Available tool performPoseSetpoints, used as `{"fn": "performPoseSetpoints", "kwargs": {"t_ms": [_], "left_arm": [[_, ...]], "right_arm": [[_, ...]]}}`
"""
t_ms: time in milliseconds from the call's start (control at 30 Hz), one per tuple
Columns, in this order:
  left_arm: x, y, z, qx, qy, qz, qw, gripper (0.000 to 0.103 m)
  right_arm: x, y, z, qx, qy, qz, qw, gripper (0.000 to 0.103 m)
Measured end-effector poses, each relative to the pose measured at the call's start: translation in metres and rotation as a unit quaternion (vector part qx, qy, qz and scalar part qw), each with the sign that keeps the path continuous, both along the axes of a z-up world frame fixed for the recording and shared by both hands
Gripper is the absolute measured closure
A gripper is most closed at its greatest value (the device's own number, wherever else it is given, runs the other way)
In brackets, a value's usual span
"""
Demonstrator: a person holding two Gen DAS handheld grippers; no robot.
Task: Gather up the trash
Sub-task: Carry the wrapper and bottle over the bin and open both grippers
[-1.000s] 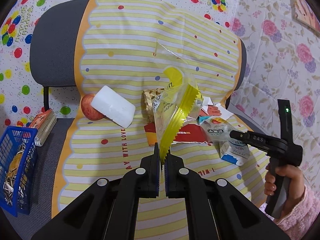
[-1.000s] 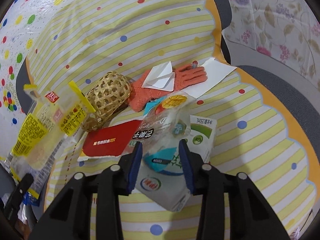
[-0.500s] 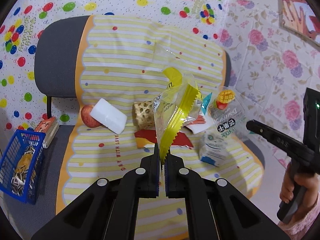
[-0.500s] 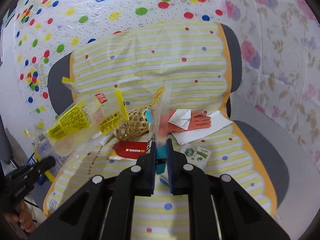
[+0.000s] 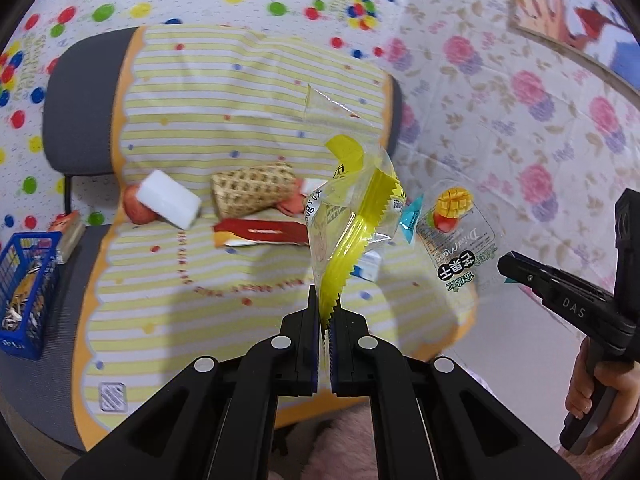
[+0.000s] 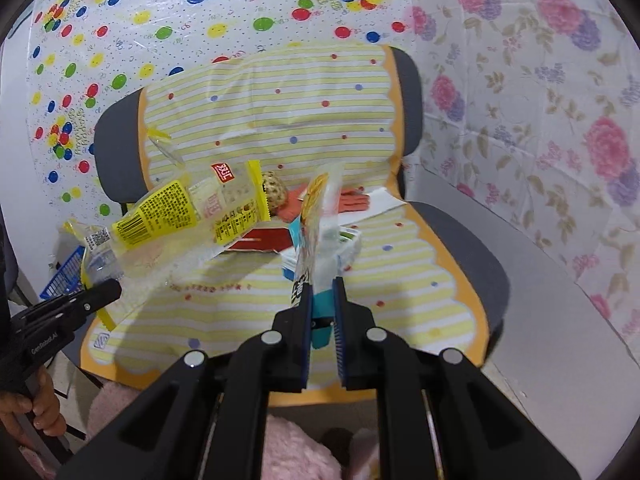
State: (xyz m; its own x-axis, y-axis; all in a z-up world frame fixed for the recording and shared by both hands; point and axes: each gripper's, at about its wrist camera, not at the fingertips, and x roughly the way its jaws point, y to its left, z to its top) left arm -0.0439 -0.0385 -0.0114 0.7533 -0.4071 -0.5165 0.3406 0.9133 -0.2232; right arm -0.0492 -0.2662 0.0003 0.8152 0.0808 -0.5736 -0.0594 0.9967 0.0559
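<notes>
My left gripper (image 5: 324,312) is shut on a clear and yellow snack wrapper (image 5: 352,216) and holds it up above the chair seat; the wrapper also shows in the right wrist view (image 6: 188,220). My right gripper (image 6: 322,300) is shut on a clear dried mango bag (image 6: 316,232), held upright; the bag also shows in the left wrist view (image 5: 456,236), with the right gripper (image 5: 508,266) at its lower edge. A red packet (image 5: 260,232) and a small white and blue carton (image 6: 348,244) lie on the seat.
The chair has a yellow striped cover (image 5: 208,112). On it lie a woven basket (image 5: 252,192), a white block (image 5: 172,204), an apple (image 5: 134,208), an orange glove (image 6: 352,200) and white paper (image 6: 380,204). A blue basket (image 5: 24,280) stands at the left.
Both grippers have pulled back from the chair and risen. The right gripper closed on the dried mango bag and lifted it off the seat. The left still holds the wrapper.
</notes>
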Motion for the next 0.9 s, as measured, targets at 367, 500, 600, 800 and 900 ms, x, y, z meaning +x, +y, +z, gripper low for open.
{"fn": "performPoseSetpoints", "kwargs": {"t_ms": [367,500,600,800,900], "left_arm": [[-0.036,-0.073,-0.024,0.016,0.002,-0.122,0.9924,0.099],[-0.051,-0.102,-0.032,0.021,0.002,-0.168,0.9856,0.099],[-0.060,-0.119,-0.038,0.026,0.004,-0.189,0.9817,0.099],[-0.069,-0.152,-0.055,0.042,0.031,-0.229,0.9719,0.099],[-0.068,-0.163,-0.063,0.053,0.048,-0.241,0.9680,0.099]], "right_arm": [[-0.078,-0.056,-0.012,-0.036,0.019,-0.108,0.993,0.092],[-0.108,-0.075,-0.019,-0.042,0.028,-0.146,0.988,0.092],[-0.127,-0.086,-0.025,-0.037,0.034,-0.173,0.984,0.092],[-0.151,-0.102,-0.042,-0.038,0.062,-0.208,0.976,0.092],[-0.152,-0.113,-0.055,-0.029,0.085,-0.222,0.971,0.091]]}}
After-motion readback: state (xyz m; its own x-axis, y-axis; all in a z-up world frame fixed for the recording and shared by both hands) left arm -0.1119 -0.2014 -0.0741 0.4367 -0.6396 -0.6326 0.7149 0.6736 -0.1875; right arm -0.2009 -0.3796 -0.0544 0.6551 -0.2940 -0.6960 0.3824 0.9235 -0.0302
